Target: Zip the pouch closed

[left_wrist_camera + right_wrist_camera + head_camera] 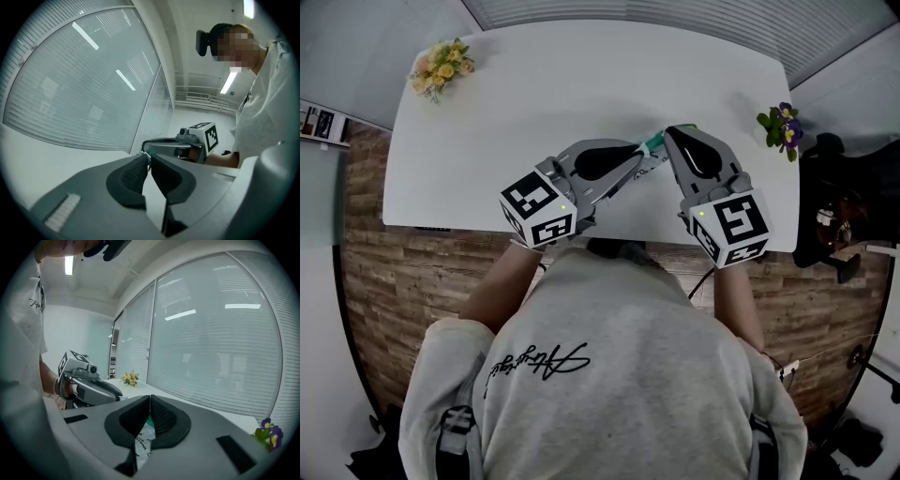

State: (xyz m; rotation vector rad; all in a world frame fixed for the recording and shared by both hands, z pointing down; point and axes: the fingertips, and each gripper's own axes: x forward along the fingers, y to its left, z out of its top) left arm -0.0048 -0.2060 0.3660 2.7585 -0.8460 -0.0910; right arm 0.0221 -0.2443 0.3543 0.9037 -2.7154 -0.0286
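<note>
Over the white table [581,84], the left gripper [639,157], from 8 o'clock, pinches the teal-and-white printed pouch [653,144] by its tip. The right gripper [673,133], from 5 o'clock, has its jaws clamped on the pouch too.

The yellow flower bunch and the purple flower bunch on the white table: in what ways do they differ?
Colour: the yellow flower bunch has yellow and cream blooms; the purple flower bunch has purple blooms with green leaves. Place: the yellow one sits at the far left corner of the white table; the purple one at its right edge. Both are small bunches near the table's rim.
</note>
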